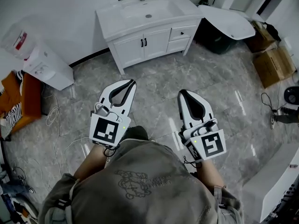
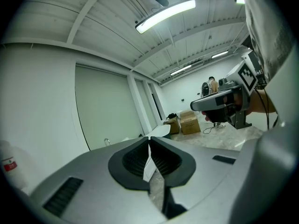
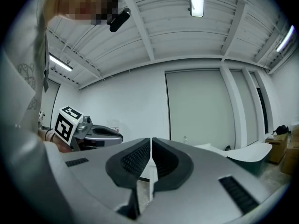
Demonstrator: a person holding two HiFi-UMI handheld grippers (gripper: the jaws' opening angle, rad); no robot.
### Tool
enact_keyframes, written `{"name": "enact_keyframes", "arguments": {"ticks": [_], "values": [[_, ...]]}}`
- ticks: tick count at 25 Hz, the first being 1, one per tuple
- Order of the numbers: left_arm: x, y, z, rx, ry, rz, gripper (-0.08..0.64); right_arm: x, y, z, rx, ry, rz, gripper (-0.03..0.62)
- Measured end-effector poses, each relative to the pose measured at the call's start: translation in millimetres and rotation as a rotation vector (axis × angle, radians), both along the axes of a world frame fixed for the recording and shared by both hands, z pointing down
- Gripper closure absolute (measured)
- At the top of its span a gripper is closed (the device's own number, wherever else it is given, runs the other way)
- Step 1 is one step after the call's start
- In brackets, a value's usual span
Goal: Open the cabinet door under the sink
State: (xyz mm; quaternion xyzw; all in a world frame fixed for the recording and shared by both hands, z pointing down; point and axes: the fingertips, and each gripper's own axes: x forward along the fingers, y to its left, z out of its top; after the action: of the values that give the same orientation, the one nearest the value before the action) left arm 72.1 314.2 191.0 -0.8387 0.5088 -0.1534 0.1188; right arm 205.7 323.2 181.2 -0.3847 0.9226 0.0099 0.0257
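Observation:
The white sink cabinet stands against the far wall, its two doors with black handles closed. Both grippers hover over the floor well short of it. My left gripper is shut, tips together, nothing held. My right gripper is also shut and empty. In the left gripper view the jaws meet at the left gripper's tip, with the right gripper off to the side. In the right gripper view the right gripper's tip is closed, and the left gripper shows at the left.
A water dispenser stands at the left, with cables trailing over the marble floor. A loose white basin top and cardboard boxes lie at the right. A white panel sits at the lower right.

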Motion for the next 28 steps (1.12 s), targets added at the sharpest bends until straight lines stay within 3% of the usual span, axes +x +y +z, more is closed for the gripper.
{"name": "enact_keyframes", "arguments": {"ticks": [12, 28], "values": [[5.8, -18.7, 18.0, 0.004, -0.008, -0.010, 0.534, 6.2, -16.3, 13.3, 0.003, -0.038, -0.020, 0.560], [-23.5, -79.1, 42.0, -0.014, 0.007, -0.024, 0.534, -28.9, -81.3, 44.0, -0.039, 0.034, -0.053, 0.560]]}}
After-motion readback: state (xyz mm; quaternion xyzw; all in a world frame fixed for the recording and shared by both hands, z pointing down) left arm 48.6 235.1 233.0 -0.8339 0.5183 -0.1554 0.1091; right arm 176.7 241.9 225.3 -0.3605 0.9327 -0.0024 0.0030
